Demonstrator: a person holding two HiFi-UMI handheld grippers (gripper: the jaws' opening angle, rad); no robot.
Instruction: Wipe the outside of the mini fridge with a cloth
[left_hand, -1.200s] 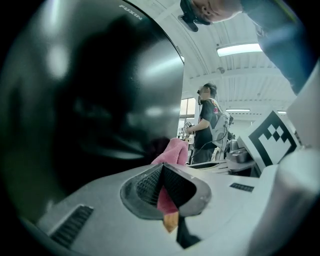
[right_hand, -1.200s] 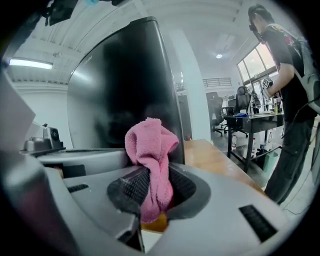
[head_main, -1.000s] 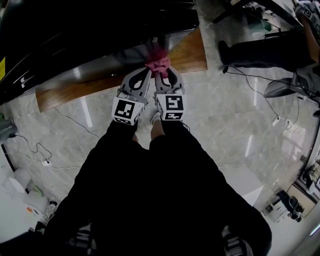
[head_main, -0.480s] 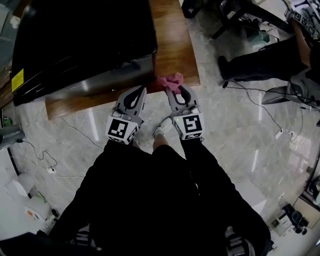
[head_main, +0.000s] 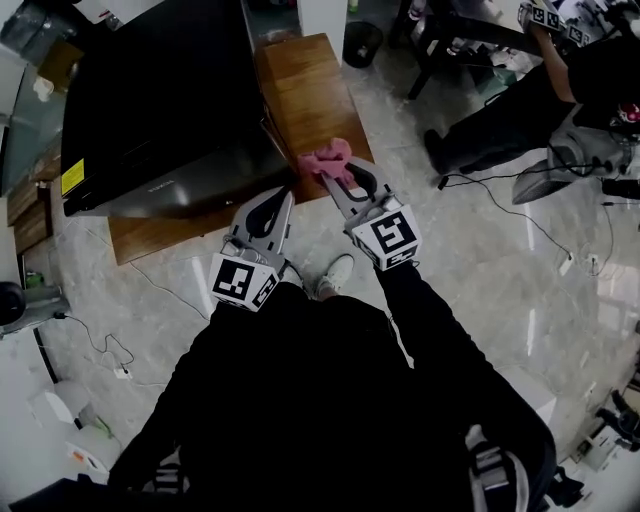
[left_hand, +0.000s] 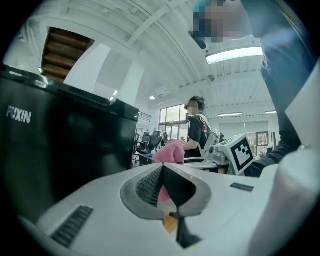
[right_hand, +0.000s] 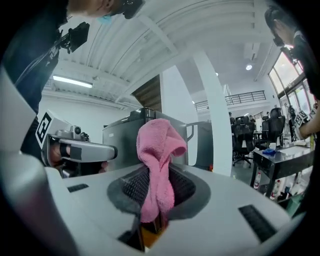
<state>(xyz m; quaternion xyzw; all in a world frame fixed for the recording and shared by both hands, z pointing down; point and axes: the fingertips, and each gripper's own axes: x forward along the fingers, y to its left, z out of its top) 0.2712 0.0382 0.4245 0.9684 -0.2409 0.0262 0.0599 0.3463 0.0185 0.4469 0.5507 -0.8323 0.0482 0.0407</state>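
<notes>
**Cloth pinched at the fridge's corner, not yet flat on a panel**

The right gripper has its jaws closed on the pink cloth. The cloth stands up from the jaws as a bunched, folded wad. In the head view it sits at about 12 o'clock from the person, just beside the near right corner of the black mini fridge. It hangs over the low wooden stand that carries the fridge. Whether the cloth touches the fridge cannot be told. The left gripper lies just beside it at 11 o'clock, its jaws closed on nothing and pointing at the fridge's front face.

**What could go wrong**
- The wad is narrow, so a stroke might leave strips unwiped.
- Little cloth pads the jaw tips, so pressing hard could bring hard plastic against the glossy panel and mark it.
- Friction in a firm drag could tug the cloth out of the pinch.
- The two grippers sit close together, so a sideways sweep toward 9 o'clock could knock one into the other.
- Starting at the corner, the cloth could snag or slip off the edge.

**Count**
- One mini fridge
- One cloth
- Two grippers
- One wooden stand
- One pale shoe showing below the grippers
- One other person at 2 o'clock
</notes>
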